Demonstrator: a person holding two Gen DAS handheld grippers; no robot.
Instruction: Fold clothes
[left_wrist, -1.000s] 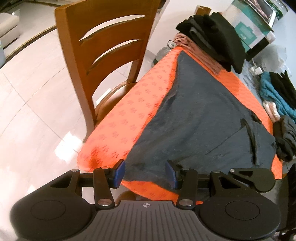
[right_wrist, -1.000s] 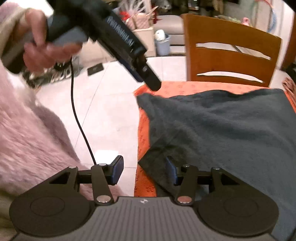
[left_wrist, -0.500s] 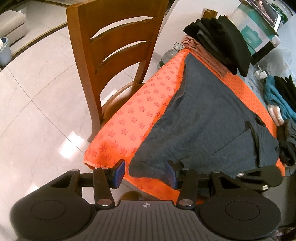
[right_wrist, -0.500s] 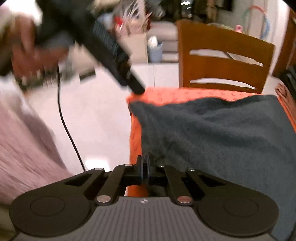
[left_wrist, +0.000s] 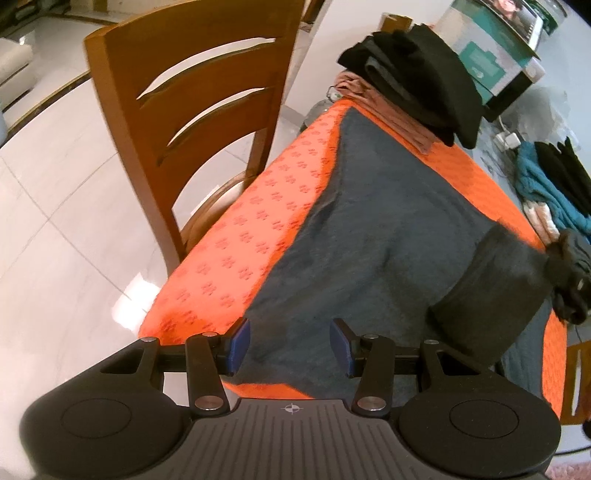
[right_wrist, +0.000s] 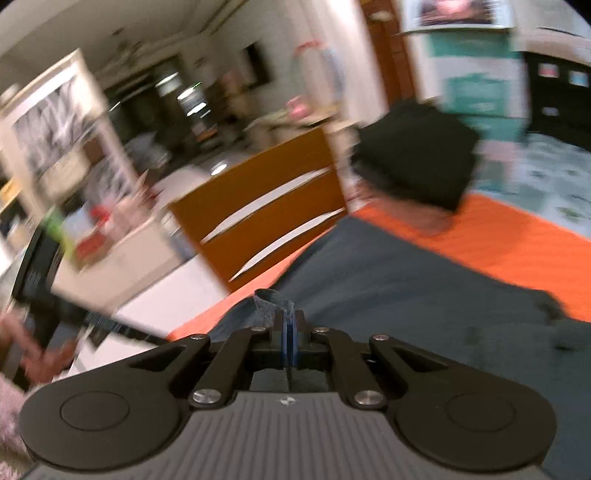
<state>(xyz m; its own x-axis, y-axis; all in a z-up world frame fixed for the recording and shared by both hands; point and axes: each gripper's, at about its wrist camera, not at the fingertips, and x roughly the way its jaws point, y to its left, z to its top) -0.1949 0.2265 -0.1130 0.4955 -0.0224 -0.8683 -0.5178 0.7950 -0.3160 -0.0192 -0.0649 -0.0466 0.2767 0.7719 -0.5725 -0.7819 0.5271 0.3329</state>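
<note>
A dark grey garment (left_wrist: 376, 229) lies spread on the orange patterned cloth (left_wrist: 251, 221) that covers the table. My left gripper (left_wrist: 290, 345) is open, its blue pads on either side of the garment's near corner. My right gripper (right_wrist: 289, 334) is shut on a pinched corner of the same garment (right_wrist: 406, 295) and holds it lifted. In the left wrist view that lifted part (left_wrist: 491, 284) stands folded up at the right. The right wrist view is blurred by motion.
A wooden chair (left_wrist: 192, 122) stands at the table's left side. A stack of folded black and pink clothes (left_wrist: 417, 85) sits at the far end. Teal and dark clothes (left_wrist: 550, 188) lie at the right edge. A green box (left_wrist: 495, 48) stands behind.
My right gripper shut on the garment's corner and has lifted it up and over the table. My left gripper stays open and has moved closer over the near corner.
</note>
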